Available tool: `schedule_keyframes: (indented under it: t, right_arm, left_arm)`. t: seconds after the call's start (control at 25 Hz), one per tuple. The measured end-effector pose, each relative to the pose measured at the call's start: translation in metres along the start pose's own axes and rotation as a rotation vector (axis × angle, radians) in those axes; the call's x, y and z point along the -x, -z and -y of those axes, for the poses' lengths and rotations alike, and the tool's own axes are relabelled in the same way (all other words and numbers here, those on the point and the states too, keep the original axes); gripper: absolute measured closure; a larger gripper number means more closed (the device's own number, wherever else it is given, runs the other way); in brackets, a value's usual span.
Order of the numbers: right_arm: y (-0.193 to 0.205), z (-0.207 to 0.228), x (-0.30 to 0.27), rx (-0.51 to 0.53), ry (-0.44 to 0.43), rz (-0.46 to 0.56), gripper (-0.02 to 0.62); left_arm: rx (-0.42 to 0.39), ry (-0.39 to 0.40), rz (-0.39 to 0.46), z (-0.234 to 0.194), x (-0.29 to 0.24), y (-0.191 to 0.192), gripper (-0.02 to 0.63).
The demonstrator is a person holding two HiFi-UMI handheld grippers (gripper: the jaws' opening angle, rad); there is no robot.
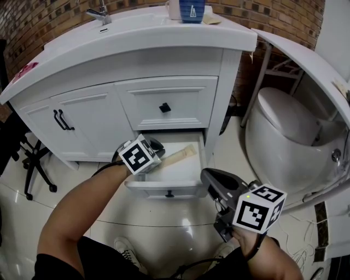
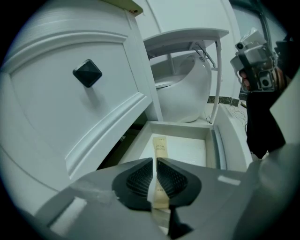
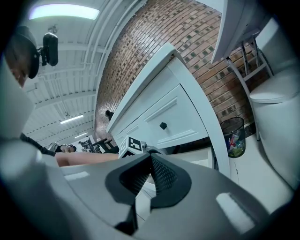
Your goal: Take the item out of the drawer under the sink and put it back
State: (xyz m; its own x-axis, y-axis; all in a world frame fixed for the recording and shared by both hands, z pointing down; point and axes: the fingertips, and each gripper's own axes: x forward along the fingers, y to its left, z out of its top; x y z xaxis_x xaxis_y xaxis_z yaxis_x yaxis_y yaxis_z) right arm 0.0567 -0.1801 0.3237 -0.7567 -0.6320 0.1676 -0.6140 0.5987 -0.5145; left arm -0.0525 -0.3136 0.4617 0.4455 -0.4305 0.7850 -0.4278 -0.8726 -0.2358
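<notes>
1. Left gripper point(image 2: 155, 180): jaws clenched on the near end of the beige packet point(image 2: 160, 152); the ribbed pads point(image 2: 138, 178) press on it from both sides; the gripper points steeply down into the open lower drawer point(image 2: 180, 130).
2. Beige packet: long, flat and narrow; its print is too small to read; from the jaws it runs away over the white drawer floor; whether its far end rests on that floor cannot be told; in the head view it lies diagonally, aimed at the drawer's right rear corner.
3. Lower drawer: pulled out of the white vanity point(image 1: 164, 60); a small black knob point(image 1: 170, 193) sits on its front panel; the packet is the only item visible inside.
4. Upper drawer point(image 1: 180, 95): pushed in flush, directly above the open one; a square black knob point(image 1: 164, 108) sits at its centre.
5. Right gripper point(image 3: 151, 161): jaws together with nothing between the pads; held close to level, outside the drawer; in the head view it sits just beside the drawer's right front corner, apart from the left gripper.
6. Surroundings: a white toilet point(image 1: 284, 136) stands right of the vanity; a black waste bin point(image 3: 233, 136) stands against the brick wall point(image 3: 178, 42) between them; a faucet point(image 1: 100, 13) and a blue cup point(image 1: 191, 10) are on the vanity top.
</notes>
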Motion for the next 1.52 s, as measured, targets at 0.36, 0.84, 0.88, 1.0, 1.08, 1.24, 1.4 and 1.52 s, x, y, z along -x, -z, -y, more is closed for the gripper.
schedule_keyframes:
  t: [0.36,0.84,0.88,1.0,1.08,1.24,1.4,1.52]
  right_arm:
    - [0.003,-0.001,0.001,0.014,0.005,-0.007,0.591]
    - [0.016,-0.017,-0.005,0.040,-0.018,-0.042,0.591]
    - [0.015,-0.019,-0.005,0.037,-0.022,-0.037,0.591]
    - [0.010,-0.025,-0.001,0.034,-0.037,-0.014,0.591]
    - [0.009,-0.031,0.002,0.037,-0.050,-0.006,0.591]
    - [0.018,-0.032,0.006,0.030,-0.055,-0.029,0.591]
    - [0.025,-0.030,0.007,0.033,-0.047,-0.054,0.591]
    - [0.024,-0.030,0.006,0.044,-0.045,-0.055,0.591]
  left_arm:
    - [0.193,-0.044,0.245,0.006,0.079,-0.018,0.600]
    - [0.435,-0.063,0.452,0.048,0.176,-0.010,0.600]
    - [0.450,-0.056,0.483,0.054,0.185,-0.013,0.600]
    - [0.502,-0.033,0.573,0.070,0.208,-0.023,0.600]
    - [0.537,-0.028,0.612,0.078,0.219,-0.024,0.600]
    - [0.600,-0.009,0.665,0.087,0.229,-0.020,0.600]
    - [0.616,0.028,0.669,0.097,0.221,-0.015,0.600]
    - [0.635,0.078,0.671,0.103,0.216,-0.013,0.600]
